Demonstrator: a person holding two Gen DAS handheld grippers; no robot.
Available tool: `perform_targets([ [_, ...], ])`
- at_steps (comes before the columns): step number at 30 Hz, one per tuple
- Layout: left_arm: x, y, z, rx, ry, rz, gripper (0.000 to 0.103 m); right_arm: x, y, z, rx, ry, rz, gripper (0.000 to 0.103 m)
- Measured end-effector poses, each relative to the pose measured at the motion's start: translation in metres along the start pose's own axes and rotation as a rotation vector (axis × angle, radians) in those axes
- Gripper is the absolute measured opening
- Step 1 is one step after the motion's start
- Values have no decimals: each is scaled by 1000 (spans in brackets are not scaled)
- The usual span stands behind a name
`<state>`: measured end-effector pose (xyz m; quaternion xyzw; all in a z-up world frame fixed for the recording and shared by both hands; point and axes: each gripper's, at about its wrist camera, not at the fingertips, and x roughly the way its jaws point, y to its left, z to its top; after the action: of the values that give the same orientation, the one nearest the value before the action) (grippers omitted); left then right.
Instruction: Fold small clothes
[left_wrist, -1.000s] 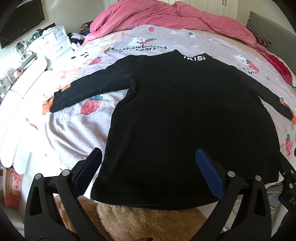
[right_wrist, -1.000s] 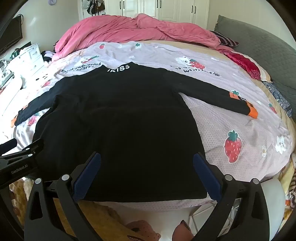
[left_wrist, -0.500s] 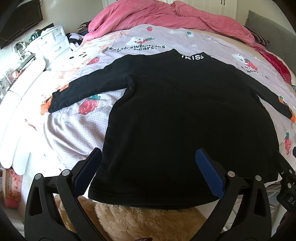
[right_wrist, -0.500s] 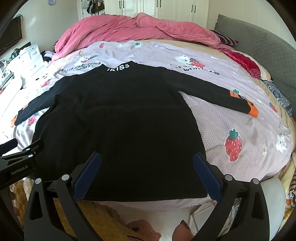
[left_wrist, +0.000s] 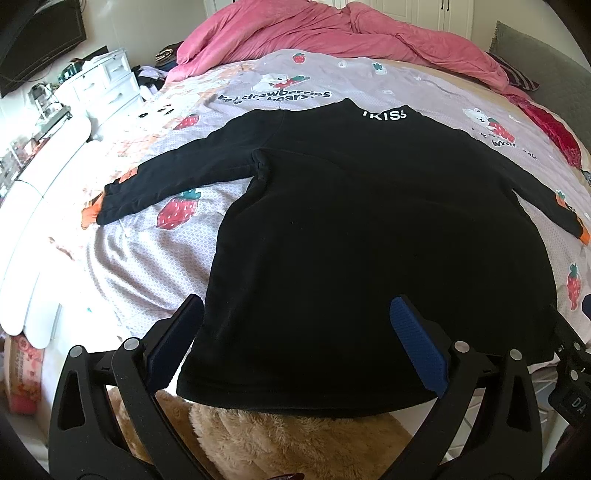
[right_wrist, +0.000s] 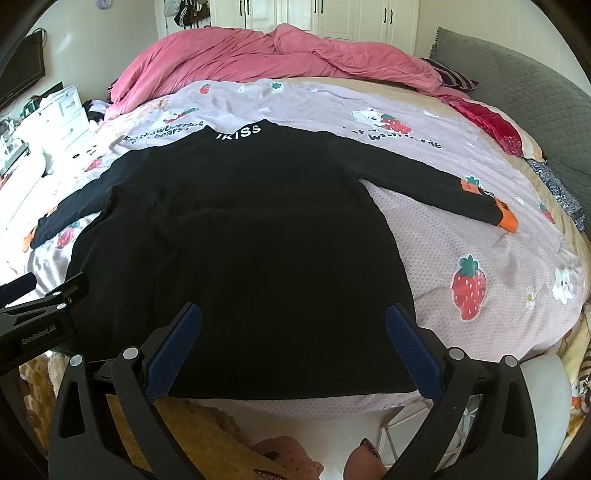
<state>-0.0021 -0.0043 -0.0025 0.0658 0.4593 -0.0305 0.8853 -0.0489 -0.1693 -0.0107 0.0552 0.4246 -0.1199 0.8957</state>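
A small black long-sleeved shirt (left_wrist: 369, 229) (right_wrist: 240, 251) lies flat on the bed, collar away from me with white lettering, both sleeves spread out sideways. Its hem hangs at the bed's near edge. My left gripper (left_wrist: 295, 339) hovers open over the hem's left part, blue pads wide apart, nothing between them. My right gripper (right_wrist: 291, 343) is open above the hem's right part, also empty. The left sleeve cuff (left_wrist: 107, 206) and the orange-trimmed right cuff (right_wrist: 502, 218) rest on the sheet.
A lilac strawberry-print sheet (right_wrist: 480, 258) covers the bed, with a pink duvet (right_wrist: 266, 55) bunched at the far end. White drawers (left_wrist: 107, 85) stand at the left. A tan furry rug (left_wrist: 280, 439) lies below the bed's edge. A grey headboard cushion (right_wrist: 517, 96) is at the right.
Both grippers have stayed open and almost still. The views shifted very slightly; the shirt has not moved.
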Motion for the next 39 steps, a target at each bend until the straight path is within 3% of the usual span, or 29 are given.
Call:
perform_targets([
  [26,2,4,5,-8,-1,-3,95,3,2,3,7,-2,13,99],
  [39,18,-5,33,-6,4,8,95,15,-6,28,11,-27,13,99],
])
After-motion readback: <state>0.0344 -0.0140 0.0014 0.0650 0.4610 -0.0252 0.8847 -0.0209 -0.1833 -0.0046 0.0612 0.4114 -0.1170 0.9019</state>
